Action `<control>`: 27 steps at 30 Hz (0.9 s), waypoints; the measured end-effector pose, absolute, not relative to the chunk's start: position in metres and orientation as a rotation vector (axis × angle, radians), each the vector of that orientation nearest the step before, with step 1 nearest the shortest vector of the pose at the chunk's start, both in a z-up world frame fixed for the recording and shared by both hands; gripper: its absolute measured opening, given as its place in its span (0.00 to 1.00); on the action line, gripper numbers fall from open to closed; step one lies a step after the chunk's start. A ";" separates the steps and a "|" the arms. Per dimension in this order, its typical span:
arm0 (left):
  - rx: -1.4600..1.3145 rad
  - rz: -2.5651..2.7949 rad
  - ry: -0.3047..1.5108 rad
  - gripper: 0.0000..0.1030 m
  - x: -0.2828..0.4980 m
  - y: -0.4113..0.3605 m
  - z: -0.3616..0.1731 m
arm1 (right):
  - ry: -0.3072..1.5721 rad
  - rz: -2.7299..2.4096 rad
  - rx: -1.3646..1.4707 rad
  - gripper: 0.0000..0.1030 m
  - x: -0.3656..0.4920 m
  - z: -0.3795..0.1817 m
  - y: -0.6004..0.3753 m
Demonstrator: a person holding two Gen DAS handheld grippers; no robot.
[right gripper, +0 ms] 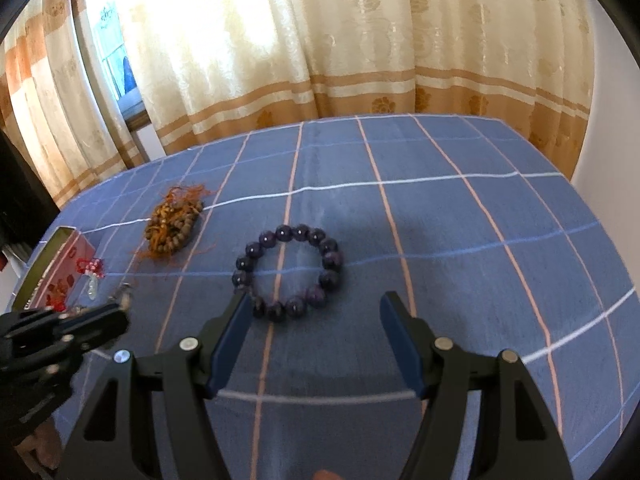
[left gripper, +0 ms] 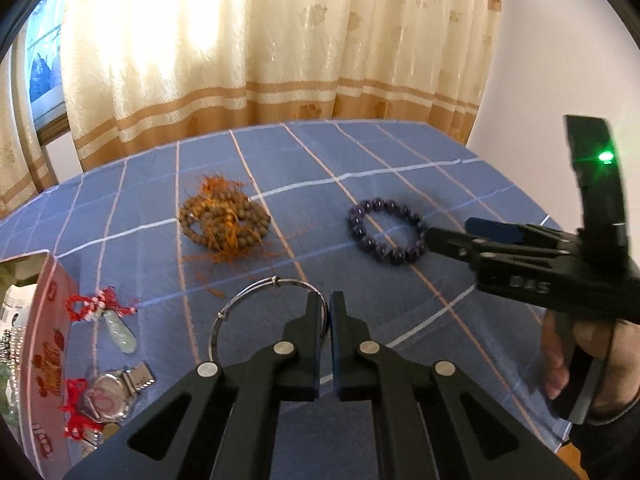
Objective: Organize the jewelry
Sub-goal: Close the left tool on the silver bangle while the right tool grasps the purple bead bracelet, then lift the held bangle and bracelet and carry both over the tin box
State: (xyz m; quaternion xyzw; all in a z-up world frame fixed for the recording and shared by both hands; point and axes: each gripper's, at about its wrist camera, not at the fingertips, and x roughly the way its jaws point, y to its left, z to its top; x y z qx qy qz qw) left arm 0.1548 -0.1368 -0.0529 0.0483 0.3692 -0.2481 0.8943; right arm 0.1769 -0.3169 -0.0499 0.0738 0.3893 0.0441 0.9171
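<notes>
My left gripper point(left gripper: 327, 305) is shut on a thin silver bangle point(left gripper: 240, 308), pinching its right edge just above the blue checked cloth point(left gripper: 360, 168). My right gripper point(right gripper: 316, 306) is open, its fingers on either side of the near edge of a purple bead bracelet point(right gripper: 290, 272), which also shows in the left wrist view point(left gripper: 386, 232). A brown bead necklace with orange tassels point(left gripper: 224, 222) lies at the left middle. A red box point(left gripper: 44, 344) stands at the left edge with jewelry inside. The right gripper also shows in the left wrist view point(left gripper: 448, 236).
Beside the red box lie a red knotted charm with a pale pendant point(left gripper: 108, 316) and a silver wristwatch point(left gripper: 114, 390). Cream curtains point(left gripper: 260, 48) hang behind the table's far edge. A white wall point(left gripper: 560, 60) is at the right.
</notes>
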 end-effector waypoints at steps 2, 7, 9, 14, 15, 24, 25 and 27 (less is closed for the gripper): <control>0.081 -0.512 0.739 0.03 0.154 -0.131 -0.045 | 0.825 0.071 0.132 0.68 0.186 -0.053 -0.313; 0.072 -0.509 0.695 0.03 0.153 -0.120 -0.030 | 0.870 0.053 0.116 0.68 0.205 -0.063 -0.310; 0.077 -0.506 0.685 0.03 0.152 -0.116 -0.028 | 0.889 0.049 0.126 0.67 0.211 -0.067 -0.311; 0.070 -0.506 0.679 0.03 0.152 -0.111 -0.029 | 0.894 0.026 0.093 0.39 0.215 -0.066 -0.310; 0.069 -0.504 0.678 0.03 0.153 -0.111 -0.029 | 0.897 0.011 0.056 0.22 0.215 -0.066 -0.308; 0.076 -0.497 0.664 0.03 0.153 -0.109 -0.028 | 0.847 0.038 0.037 0.16 0.205 -0.056 -0.302; 0.077 -0.498 0.659 0.03 0.151 -0.109 -0.026 | 0.832 0.042 0.038 0.16 0.202 -0.052 -0.301; 0.076 -0.499 0.654 0.03 0.150 -0.108 -0.024 | 0.809 0.049 0.035 0.16 0.197 -0.044 -0.299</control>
